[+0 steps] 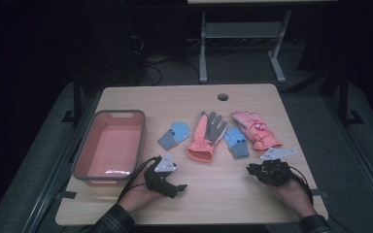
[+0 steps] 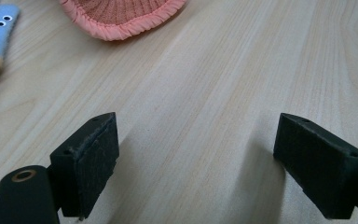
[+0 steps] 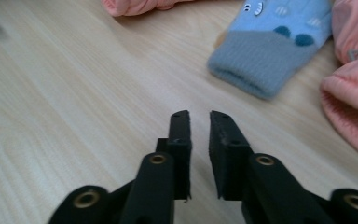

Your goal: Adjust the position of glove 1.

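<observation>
The blue glove (image 3: pixel 272 56) looks soft and light; grip its grey cuff. Right claw (image 3: pixel 199 122) nearly together, empty; left claw (image 2: pixel 196 158) apart.

This looks like a lab or recording room, dark all round. A lit wooden table (image 1: pixel 194 99) with a cable hole (image 1: pixel 223 96) fills the middle of the frame. At the top stand the grey metal legs of another desk (image 1: pixel 203 48), with loose cables (image 1: pixel 150 60) on grey carpet at upper left.
</observation>
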The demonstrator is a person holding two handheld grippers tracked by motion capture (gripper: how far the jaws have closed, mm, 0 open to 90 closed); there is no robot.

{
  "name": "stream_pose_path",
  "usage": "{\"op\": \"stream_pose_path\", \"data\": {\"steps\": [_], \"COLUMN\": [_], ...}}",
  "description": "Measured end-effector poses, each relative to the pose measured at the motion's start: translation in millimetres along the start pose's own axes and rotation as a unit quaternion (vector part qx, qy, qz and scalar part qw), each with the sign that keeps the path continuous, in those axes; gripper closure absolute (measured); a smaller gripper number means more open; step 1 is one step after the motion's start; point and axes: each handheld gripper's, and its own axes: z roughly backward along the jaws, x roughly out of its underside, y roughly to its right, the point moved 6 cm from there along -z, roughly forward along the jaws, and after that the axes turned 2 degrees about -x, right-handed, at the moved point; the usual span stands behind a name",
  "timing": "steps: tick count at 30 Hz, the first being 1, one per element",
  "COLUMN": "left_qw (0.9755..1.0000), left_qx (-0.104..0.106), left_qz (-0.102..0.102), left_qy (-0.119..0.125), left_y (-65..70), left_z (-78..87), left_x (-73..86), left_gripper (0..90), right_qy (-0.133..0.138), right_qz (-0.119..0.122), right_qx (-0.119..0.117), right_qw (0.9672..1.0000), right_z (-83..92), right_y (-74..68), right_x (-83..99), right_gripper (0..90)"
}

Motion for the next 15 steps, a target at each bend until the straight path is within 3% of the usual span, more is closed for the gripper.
{"op": "stream_pose_path", "data": {"steps": [3, 9, 15], "left_qw": [1.0, 1.0, 1.0], "left_qx": [0.0, -0.001, -0.001], "left_qz": [0.0, 0.002, 0.002], "left_qy": [0.0, -0.001, -0.001], "left_y": [0.0, 0.2, 0.1], "left_z": [0.0, 0.1, -0.1], "left_x": [0.0, -0.2, -0.1], "left_gripper": [13.3, 13.3, 13.3], "right_qy": [-0.004, -0.006, 0.001], "right_qz": [0.003, 0.005, -0.01], "right_qx": [0.001, 0.002, 0.002], "right_qw": [1.0, 1.0, 1.0], "right_z": [-3.6, -10.1, -17.0], "right_y": [2.0, 5.6, 16.6], "right_x": [-4.7, -16.4, -28.9], "right_gripper": [89.7, 90.0, 90.0]}}
